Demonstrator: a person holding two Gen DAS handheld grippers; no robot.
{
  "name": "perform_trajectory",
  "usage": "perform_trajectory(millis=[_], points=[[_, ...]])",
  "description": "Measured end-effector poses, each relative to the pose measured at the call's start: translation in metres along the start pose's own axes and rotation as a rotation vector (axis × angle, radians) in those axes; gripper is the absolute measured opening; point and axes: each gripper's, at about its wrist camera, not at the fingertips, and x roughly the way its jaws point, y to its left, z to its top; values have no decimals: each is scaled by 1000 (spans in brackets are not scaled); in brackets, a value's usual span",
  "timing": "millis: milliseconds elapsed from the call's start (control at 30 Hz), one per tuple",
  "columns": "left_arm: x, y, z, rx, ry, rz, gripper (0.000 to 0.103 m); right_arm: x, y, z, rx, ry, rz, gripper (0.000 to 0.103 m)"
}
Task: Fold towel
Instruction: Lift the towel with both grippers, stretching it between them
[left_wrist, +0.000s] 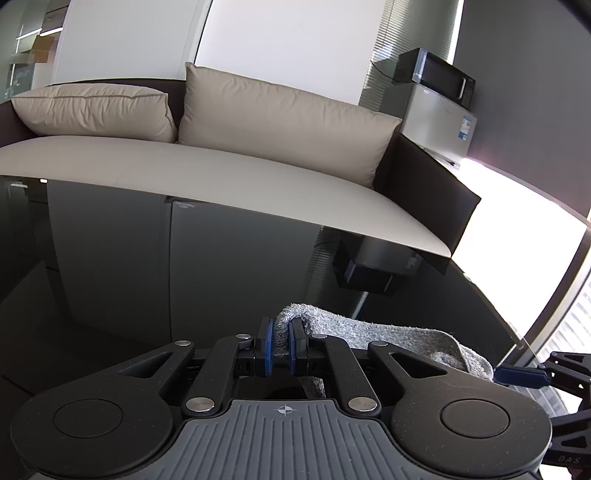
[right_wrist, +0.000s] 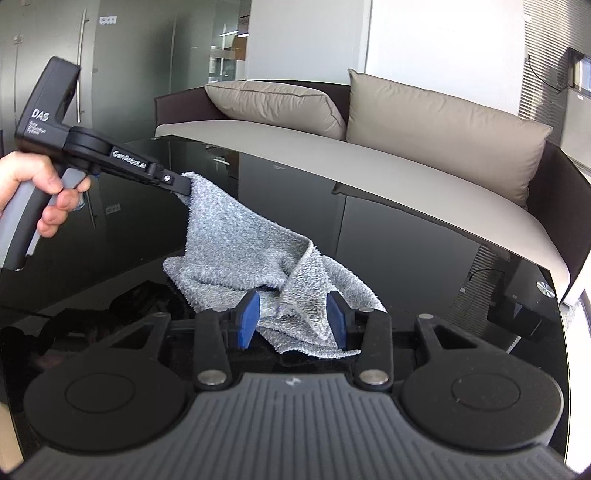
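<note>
A shiny black tabletop (right_wrist: 424, 229) stands by a tan sofa (right_wrist: 406, 147). The gray towel (right_wrist: 236, 240) lies bunched on it. The left claw (left_wrist: 281, 349) pinches one towel corner and lifts it. The right claw (right_wrist: 293, 319) is open around another part.

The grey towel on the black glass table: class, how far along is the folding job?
Done: nothing neat yet; the grey towel lies bunched on the black glass table. In hand: the left claw pinches one raised corner, while the right claw stands open around another fold. Left: every fold and flattening.
</note>
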Motion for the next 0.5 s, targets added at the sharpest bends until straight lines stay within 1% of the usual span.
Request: perform_trajectory(millis=[100,200,300,333,400,467,500], points=[[0,-1,0,3,2,-1,7,3,5,-3,-55,13,-22,43],[0,-1,0,5,3,-1,7,7,7,-4,-79,19,-41,42],[0,-1,0,3,3,1,7,9,7,-4,-87,4,-53,41],[0,-1,0,3,3,1,7,9,6,-4,-87,-1,-53,37],[0,-1,-1,5,4,1,7,8,4,-4,-78,4,-52,34],[0,-2,-1,5,4,0,7,11,2,-5,-77,15,-58,25],[0,-2,-1,5,4,0,7,11,2,-6,-74,18,-58,24]])
